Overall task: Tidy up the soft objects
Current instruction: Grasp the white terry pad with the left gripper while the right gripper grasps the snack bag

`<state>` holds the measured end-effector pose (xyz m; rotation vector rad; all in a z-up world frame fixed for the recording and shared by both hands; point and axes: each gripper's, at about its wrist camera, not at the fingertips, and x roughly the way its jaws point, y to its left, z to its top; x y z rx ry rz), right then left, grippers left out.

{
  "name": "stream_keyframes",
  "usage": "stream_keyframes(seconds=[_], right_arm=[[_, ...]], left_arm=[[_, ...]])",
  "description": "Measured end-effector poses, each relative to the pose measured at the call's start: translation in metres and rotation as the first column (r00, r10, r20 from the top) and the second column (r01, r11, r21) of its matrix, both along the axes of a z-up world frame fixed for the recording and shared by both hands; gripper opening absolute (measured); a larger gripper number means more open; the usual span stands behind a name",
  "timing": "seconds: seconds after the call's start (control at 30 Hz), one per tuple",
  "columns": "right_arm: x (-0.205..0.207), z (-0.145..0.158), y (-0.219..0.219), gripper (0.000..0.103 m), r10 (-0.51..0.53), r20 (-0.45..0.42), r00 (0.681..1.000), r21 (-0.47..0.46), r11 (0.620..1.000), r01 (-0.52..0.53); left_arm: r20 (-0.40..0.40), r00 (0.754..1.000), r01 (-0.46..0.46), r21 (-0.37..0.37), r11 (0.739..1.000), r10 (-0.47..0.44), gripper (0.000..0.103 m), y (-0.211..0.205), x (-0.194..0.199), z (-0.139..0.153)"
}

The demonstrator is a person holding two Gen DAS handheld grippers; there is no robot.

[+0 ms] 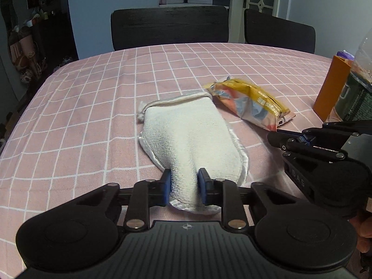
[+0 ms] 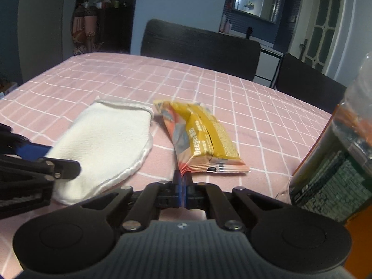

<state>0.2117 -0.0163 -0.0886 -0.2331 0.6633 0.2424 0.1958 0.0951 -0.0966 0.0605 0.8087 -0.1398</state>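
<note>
A white terry mitt [image 1: 188, 137] lies on the pink checked tablecloth [image 1: 93, 107]. My left gripper [image 1: 184, 186] is shut on the mitt's near end, the cloth bunched between the blue pads. A yellow and orange snack packet [image 1: 251, 103] lies just right of the mitt. In the right wrist view my right gripper [image 2: 183, 181] is shut on the near sealed edge of the packet [image 2: 202, 137]. The mitt [image 2: 104, 144] lies left of it. The right gripper also shows at the right edge of the left wrist view [image 1: 279, 137].
An orange box [image 1: 331, 88] and a clear bag of dark packaged goods [image 2: 337, 169] stand at the table's right side, close to my right gripper. Two black chairs [image 1: 169, 26] stand at the far edge.
</note>
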Motion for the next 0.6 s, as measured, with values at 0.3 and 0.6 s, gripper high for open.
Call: stream_keyframes(seconds=[0.3,0.6], right_arm=[[-0.052,0.011,-0.003,0.0,0.067,-0.021,0.998,0.075,0.995,-0.065],[-0.121,0.018,-0.024,0.0,0.102,-0.049,0.994,0.121,0.988,-0.095]], left_arm=[[-0.009,1.0,-0.022,-0.047,0.999,0.022,0.018,0.01,-0.037,0.004],[-0.006,0.999,-0.032,-0.088,0.996,0.031,0.018,0.02,-0.099,0.015]])
